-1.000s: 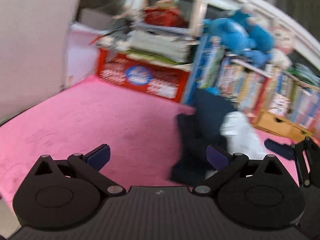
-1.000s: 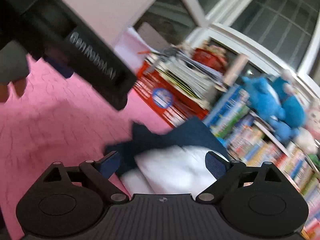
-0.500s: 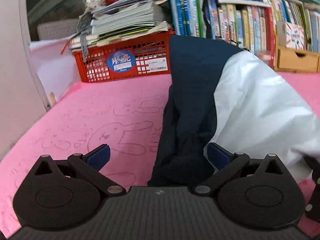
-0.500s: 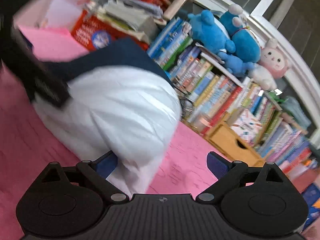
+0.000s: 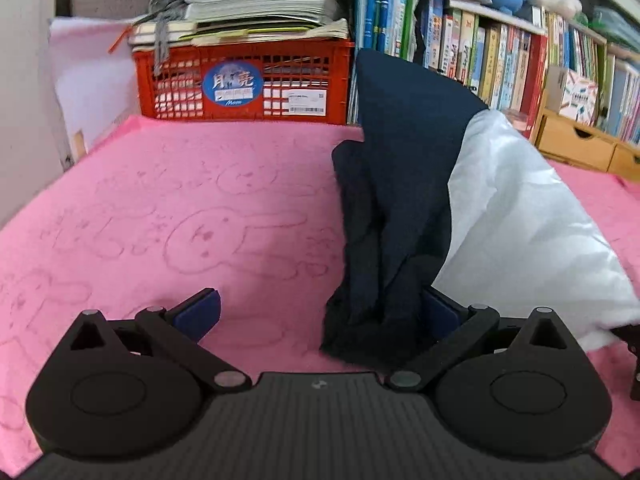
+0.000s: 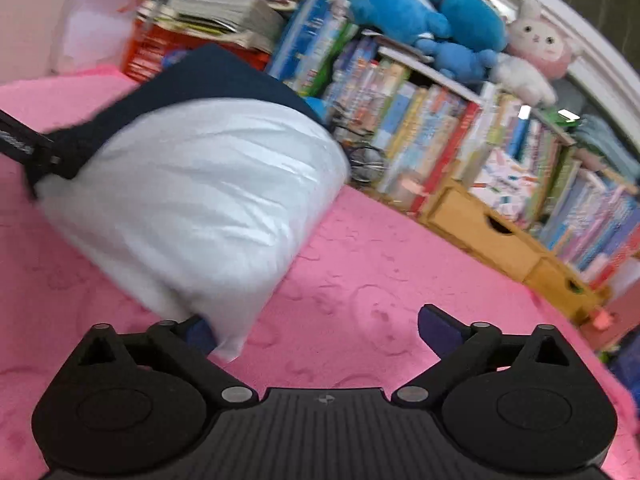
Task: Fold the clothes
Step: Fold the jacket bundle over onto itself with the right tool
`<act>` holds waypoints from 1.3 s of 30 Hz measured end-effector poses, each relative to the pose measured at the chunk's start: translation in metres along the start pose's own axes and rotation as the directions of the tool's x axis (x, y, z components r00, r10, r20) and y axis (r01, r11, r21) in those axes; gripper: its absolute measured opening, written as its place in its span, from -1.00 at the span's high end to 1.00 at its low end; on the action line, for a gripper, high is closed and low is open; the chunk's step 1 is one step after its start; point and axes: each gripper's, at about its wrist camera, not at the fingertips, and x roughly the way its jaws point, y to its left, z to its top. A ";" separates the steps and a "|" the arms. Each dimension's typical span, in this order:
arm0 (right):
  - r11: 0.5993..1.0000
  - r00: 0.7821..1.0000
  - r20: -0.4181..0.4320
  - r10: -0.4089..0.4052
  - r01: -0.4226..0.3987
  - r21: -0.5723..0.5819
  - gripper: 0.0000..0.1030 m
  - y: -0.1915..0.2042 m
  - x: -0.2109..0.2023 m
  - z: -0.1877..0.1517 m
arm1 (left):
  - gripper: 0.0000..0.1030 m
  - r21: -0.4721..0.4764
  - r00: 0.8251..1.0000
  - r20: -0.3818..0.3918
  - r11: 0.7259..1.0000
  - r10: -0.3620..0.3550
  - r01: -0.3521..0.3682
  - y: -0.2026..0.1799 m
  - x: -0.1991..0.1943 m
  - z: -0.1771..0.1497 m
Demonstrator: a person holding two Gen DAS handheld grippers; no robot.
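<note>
With both grippers' fingers apart, left gripper and right gripper, approach bunched navy-and-white fabric garment on pink embossed mat; clamp separate corners, spread flat.

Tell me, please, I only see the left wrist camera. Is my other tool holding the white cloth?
Observer: No. The right tool is open, with its jaws wide apart.
Operator: Is it touching the cloth at all?
Observer: Yes. The edge of the white cloth drapes over its left fingertip. Its other fingertip has only the pink blanket around it.
</note>
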 end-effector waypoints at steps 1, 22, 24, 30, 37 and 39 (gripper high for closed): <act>0.997 0.997 0.012 0.077 -0.077 0.021 -0.89 -0.011 -0.010 -0.002 | -1.00 -0.018 1.000 -0.003 1.000 -0.013 0.013 0.006 -0.004 -0.001; 0.996 0.997 -0.021 -0.076 0.077 0.053 -0.72 0.016 0.016 0.018 | -1.00 -0.005 1.000 -0.010 1.000 0.026 -0.026 0.001 -0.003 -0.007; 0.994 0.995 -0.045 -0.092 0.094 0.054 -0.69 0.019 0.024 0.022 | -1.00 -0.001 1.000 -0.009 1.000 0.030 -0.030 0.000 -0.002 -0.007; 0.996 0.998 -0.054 -0.042 0.046 0.070 0.16 0.023 0.039 0.033 | -1.00 -0.001 1.000 -0.009 1.000 0.025 -0.025 0.000 -0.002 -0.007; 0.991 0.991 0.016 -0.130 0.130 0.022 0.78 0.037 0.017 0.036 | -1.00 0.000 1.000 -0.010 1.000 -0.015 0.015 -0.003 -0.007 -0.009; 0.986 0.986 0.038 -0.164 0.164 0.017 0.81 0.034 0.008 0.036 | -1.00 -0.014 0.999 -0.014 0.999 -0.046 0.046 -0.006 -0.016 -0.011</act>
